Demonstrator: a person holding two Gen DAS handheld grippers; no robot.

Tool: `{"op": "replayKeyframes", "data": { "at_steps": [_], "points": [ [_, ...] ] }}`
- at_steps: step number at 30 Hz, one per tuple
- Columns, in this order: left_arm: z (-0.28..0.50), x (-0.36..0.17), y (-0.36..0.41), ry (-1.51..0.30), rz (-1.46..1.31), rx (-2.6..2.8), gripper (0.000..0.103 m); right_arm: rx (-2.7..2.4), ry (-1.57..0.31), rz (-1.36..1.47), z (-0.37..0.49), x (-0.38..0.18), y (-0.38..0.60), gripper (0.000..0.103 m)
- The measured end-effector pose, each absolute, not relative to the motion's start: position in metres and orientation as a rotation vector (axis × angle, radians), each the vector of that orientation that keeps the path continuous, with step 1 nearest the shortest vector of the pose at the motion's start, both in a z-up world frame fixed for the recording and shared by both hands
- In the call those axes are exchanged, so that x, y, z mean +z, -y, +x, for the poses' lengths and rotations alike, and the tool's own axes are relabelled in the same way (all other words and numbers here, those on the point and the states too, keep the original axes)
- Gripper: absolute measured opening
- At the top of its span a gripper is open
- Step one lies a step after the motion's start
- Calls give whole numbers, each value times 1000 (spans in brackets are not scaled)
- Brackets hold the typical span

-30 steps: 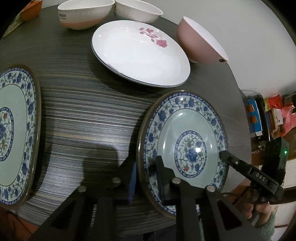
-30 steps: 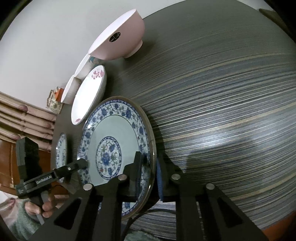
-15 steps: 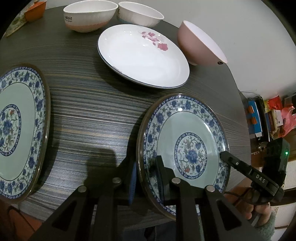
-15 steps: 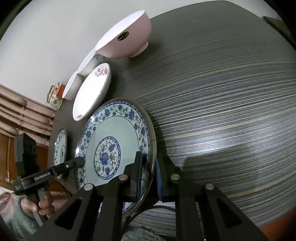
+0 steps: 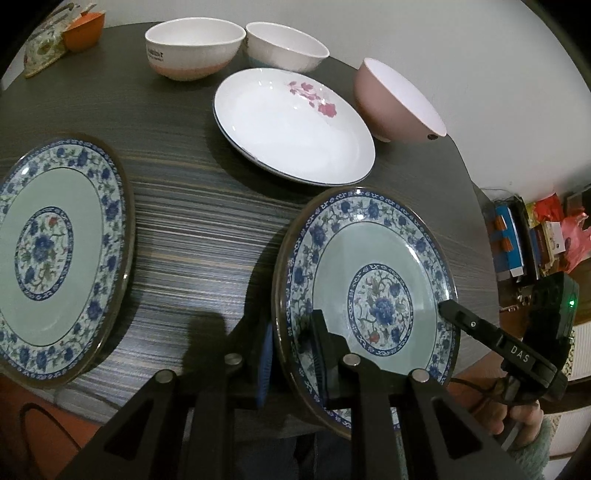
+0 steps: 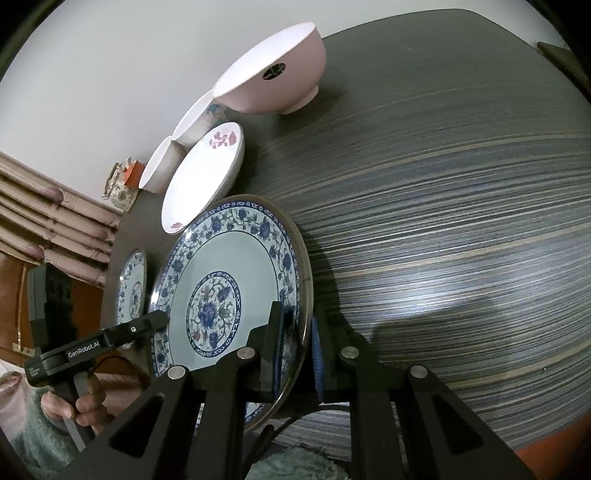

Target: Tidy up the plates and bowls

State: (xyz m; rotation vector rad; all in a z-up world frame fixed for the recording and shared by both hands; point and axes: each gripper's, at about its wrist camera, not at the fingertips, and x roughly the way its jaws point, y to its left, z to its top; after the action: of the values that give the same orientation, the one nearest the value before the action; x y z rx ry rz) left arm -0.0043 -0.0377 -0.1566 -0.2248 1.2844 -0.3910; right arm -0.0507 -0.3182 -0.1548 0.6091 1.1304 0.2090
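A blue-and-white floral plate (image 5: 369, 273) is held above the dark striped table (image 5: 199, 236) by both grippers. My left gripper (image 5: 291, 350) is shut on its near-left rim. My right gripper (image 6: 297, 350) is shut on the opposite rim of the same plate (image 6: 229, 280); it also shows in the left wrist view (image 5: 491, 339). A matching floral plate (image 5: 51, 258) lies flat on the table to the left. A white plate with pink flowers (image 5: 291, 125) lies behind.
A pink bowl (image 5: 395, 103) stands at the back right, near the table's edge. Two white bowls (image 5: 192, 48) (image 5: 284, 46) stand at the back. An orange cup (image 5: 81, 31) is at the far left corner. Shelves with clutter (image 5: 535, 236) lie beyond the table.
The held floral plate has risen and tilted a little with both grippers still on it. The view has drawn back, so more of the left floral plate and the back bowls shows.
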Motion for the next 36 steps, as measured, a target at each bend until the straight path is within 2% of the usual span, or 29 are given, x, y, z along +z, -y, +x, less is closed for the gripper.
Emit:
{"op": "replayKeyframes", "data": {
  "at_steps": [23,36],
  "points": [
    [-4,-127,-11,-1197,-276,-350,19,251,-1085,564,-56,-118,284,14],
    [7,-108,-87,-1134,-335,-225,19,342,-1087,502,-21,-109,224,14]
  ]
}}
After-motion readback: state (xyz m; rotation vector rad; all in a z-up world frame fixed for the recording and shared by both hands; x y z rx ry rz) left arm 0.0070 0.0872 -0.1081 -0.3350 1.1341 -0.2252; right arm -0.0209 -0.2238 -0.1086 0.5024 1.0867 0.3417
